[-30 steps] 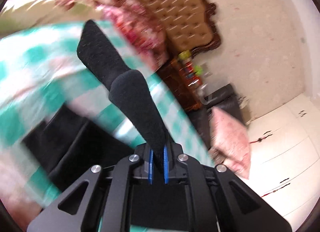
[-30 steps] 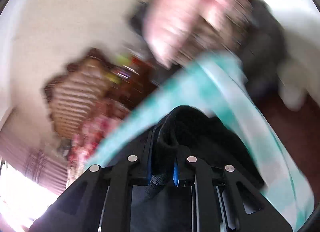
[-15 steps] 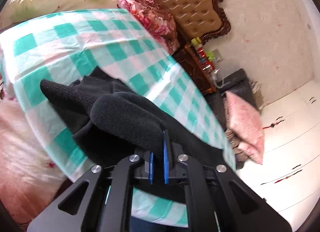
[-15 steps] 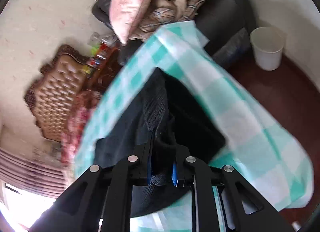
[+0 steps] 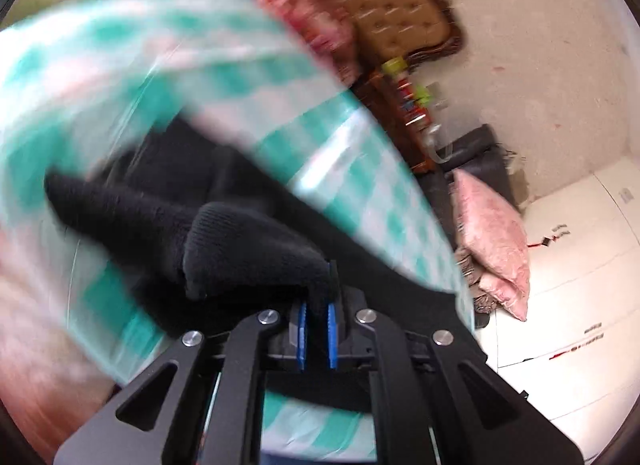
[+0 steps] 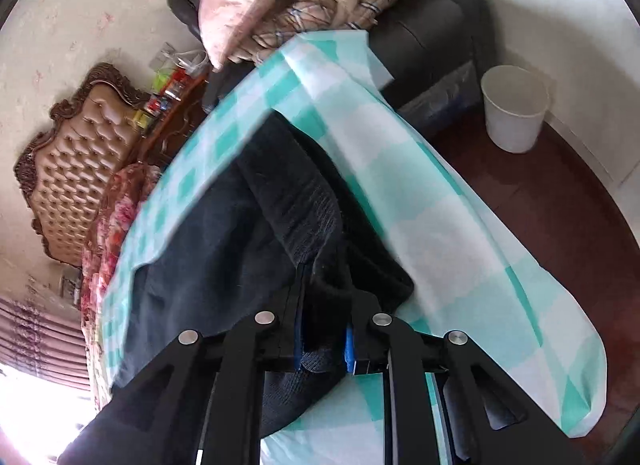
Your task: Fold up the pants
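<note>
Pants (image 6: pixel 224 265), black and knitted, are lying across the green-checked surface (image 6: pixel 420 193) at the centre of both views. The left gripper (image 5: pixel 316 339) is pinching a bunched fold of them, its blue fingers (image 5: pixel 301 341) almost together. The right gripper (image 6: pixel 322 339) is clamping another thick fold low in its frame, fingers (image 6: pixel 349 345) pressing the cloth. A white bin (image 6: pixel 514 109) is standing at upper right.
</note>
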Available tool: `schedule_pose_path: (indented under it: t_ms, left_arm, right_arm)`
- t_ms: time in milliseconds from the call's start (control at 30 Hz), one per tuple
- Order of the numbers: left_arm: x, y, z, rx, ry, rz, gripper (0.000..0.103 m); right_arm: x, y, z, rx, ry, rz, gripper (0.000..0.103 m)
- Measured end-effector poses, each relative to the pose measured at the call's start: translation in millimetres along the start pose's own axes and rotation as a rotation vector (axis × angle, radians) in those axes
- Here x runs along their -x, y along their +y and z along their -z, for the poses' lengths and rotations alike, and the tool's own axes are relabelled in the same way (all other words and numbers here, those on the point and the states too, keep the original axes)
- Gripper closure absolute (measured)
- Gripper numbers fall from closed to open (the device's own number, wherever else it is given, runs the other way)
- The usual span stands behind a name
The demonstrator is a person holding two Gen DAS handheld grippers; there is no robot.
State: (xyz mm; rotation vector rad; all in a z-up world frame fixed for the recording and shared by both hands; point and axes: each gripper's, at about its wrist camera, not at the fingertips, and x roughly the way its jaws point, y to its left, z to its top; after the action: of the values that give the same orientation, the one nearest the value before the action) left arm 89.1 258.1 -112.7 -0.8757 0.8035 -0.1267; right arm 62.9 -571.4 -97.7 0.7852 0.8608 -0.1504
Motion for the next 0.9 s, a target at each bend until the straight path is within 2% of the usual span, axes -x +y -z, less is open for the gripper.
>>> schedule_pose_path:
  t_ms: [67,100,133,200,267,400,433,500,600,667,733,800,900]
  left_arm:
    - [18.7,-34.1,-15.5,-0.081,-0.092,0.034,0.096]
    - [27.2,-46.8,-17.8,-0.118,-0.133,0.037,0.096]
    - [30.6,-52.7,-17.0,-0.142,-0.153,0.015,0.096]
    - [20.8,-38.7,-11.9,-0.107,-0.102,-0.012,0.096]
    - [6.6,-5.0,0.2,-0.020,-0.026,-0.033,0.096]
    - [-8.8,34.1,25.3,0.047,0.050,-0.061,0.096]
    - [-14.9,42.5,28.0,0.048,0.058,-0.079,0.096]
    - [-22.4,55.1,29.2,0.081,0.076,-0.072,0.096]
    - [-22.2,46.9,22.4,0.061,0.065,-0.054,0.096]
    - [-10.5,23.5,12.3,0.015,0.019,-0.019,0.096]
    - [9.0,-2.9,8.0,-0.062,-0.041,0.000,0.096]
    - [6.8,1.6,10.3,-0.051,-0.017,-0.040,0.096]
    - [-12.7,43.6,20.8,0.074,0.073,-0.077,0.096]
  right_arm:
    - [29.3,18.6,-8.0,0.070,-0.133,-0.079,0.088]
    - [34.3,22.7,-8.6,0.096,-0.165,-0.061,0.088]
    - [31.9,22.7,-9.0,0.100,-0.159,-0.030,0.088]
    - [7.2,7.7,-4.7,0.079,-0.075,0.061,0.088]
    - [-9.1,-7.3,4.0,0.053,-0.017,0.088,0.088]
    - [-12.7,-17.1,15.1,0.054,-0.011,0.107,0.088]
    - [-12.8,-16.2,15.2,0.059,-0.013,0.111,0.088]
    - [-14.4,-11.7,16.7,0.090,-0.022,0.139,0.088]
    - [-8.8,-1.9,17.6,0.124,-0.040,0.148,0.088]
    - [-1.3,1.3,15.9,0.127,-0.058,0.133,0.088]
    - [-4.9,-2.9,19.7,0.118,-0.040,0.169,0.088]
    - [-11.5,-11.1,25.3,0.109,-0.026,0.203,0.088]
    - [-7.3,-12.4,27.4,0.103,-0.036,0.186,0.088]
